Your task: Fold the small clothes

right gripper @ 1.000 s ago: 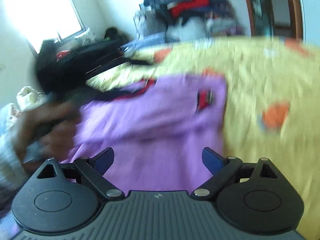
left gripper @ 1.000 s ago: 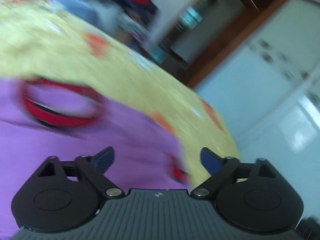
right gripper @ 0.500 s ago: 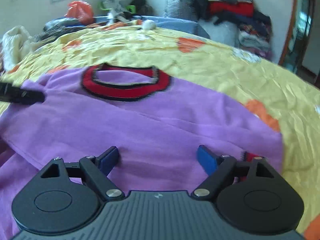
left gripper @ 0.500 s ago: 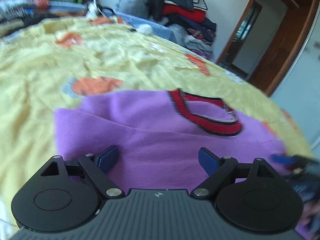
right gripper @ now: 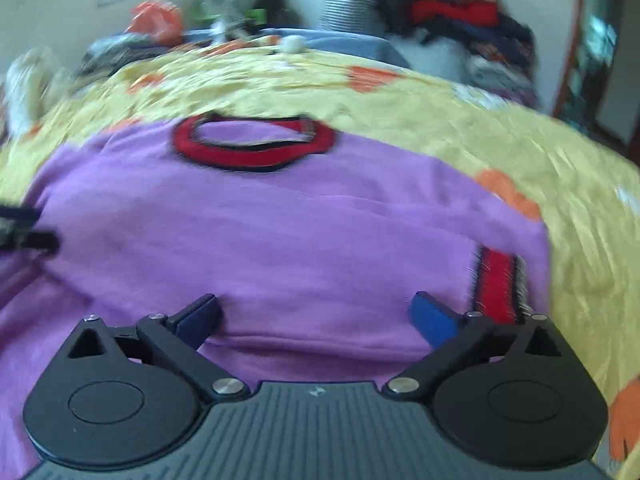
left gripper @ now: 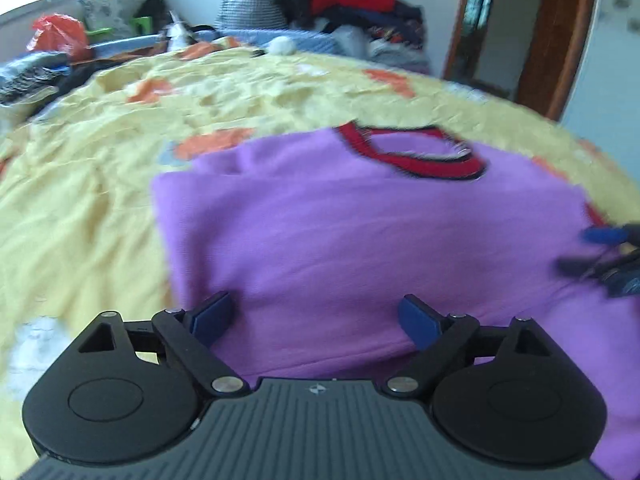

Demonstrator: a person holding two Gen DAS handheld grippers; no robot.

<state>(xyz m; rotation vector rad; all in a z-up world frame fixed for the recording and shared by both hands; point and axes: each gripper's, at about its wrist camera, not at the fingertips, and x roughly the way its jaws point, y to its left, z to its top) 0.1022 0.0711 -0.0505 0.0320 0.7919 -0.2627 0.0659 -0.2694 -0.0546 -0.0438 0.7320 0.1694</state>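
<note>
Currently a purple sweater (right gripper: 280, 232) with a red collar (right gripper: 252, 152) lies spread on a bed covered by a yellow sheet (left gripper: 80, 200) printed with orange shapes. It rests toward the near edge of the bed, collar pointing to the far side, and looks partly folded: its left side ends in a straight doubled edge, and a red cuff (right gripper: 498, 280) lies on top near its right side, probably a sleeve laid inward. Both tools hang above the near part of the garment, angled down at it. The left gripper (left gripper: 316, 316) has its jaws spread wide with only flat cloth showing between them, gripping nothing. The right gripper (right gripper: 316, 316) has just been opening its jaws; they stand at their widest, also holding nothing, the cuff just beside the right one. This placement suggests each is lining up on the lower part for the next fold. No container holds anything here; beyond the far edge, heaps of clothes (left gripper: 352, 4) and an orange bag (left gripper: 60, 36) sit blurred.
</note>
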